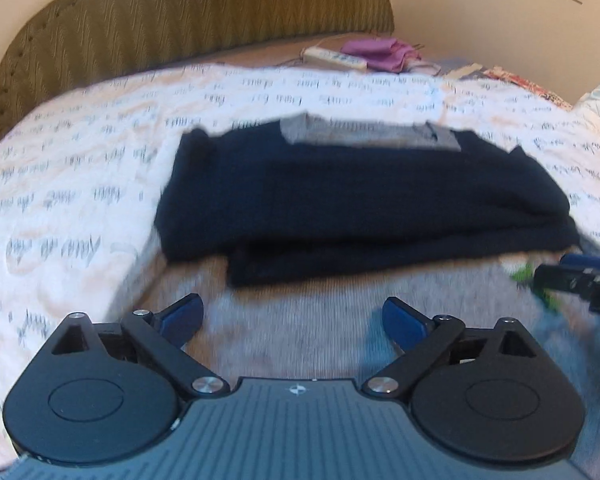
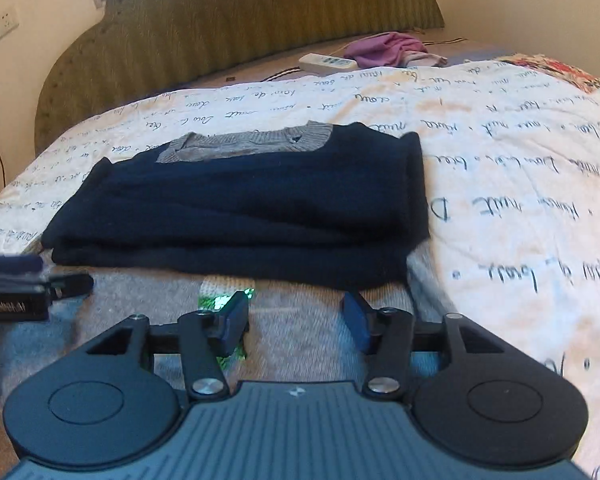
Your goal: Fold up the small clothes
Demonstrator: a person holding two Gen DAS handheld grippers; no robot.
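A small knit sweater lies on the bed. Its navy sleeves and upper part (image 1: pixel 364 200) (image 2: pixel 244 204) are folded across it, with a grey collar (image 1: pixel 368 134) (image 2: pixel 252 142) at the far edge. Its grey lower body (image 1: pixel 300 320) (image 2: pixel 300 320) stretches toward me under both grippers. My left gripper (image 1: pixel 292 320) is open just above the grey body, holding nothing. My right gripper (image 2: pixel 296 320) is open above the same grey part beside a green patch (image 2: pixel 220 300). Each gripper shows at the edge of the other's view (image 1: pixel 580 280) (image 2: pixel 28 284).
The white bedspread with script print (image 1: pixel 80 168) (image 2: pixel 520 184) covers the bed. At the headboard (image 1: pixel 180 12) (image 2: pixel 260 16) lie a white power strip (image 1: pixel 336 58) (image 2: pixel 328 62) and purple cloth (image 1: pixel 380 54) (image 2: pixel 388 50). Patterned fabric (image 2: pixel 560 70) lies at the far right.
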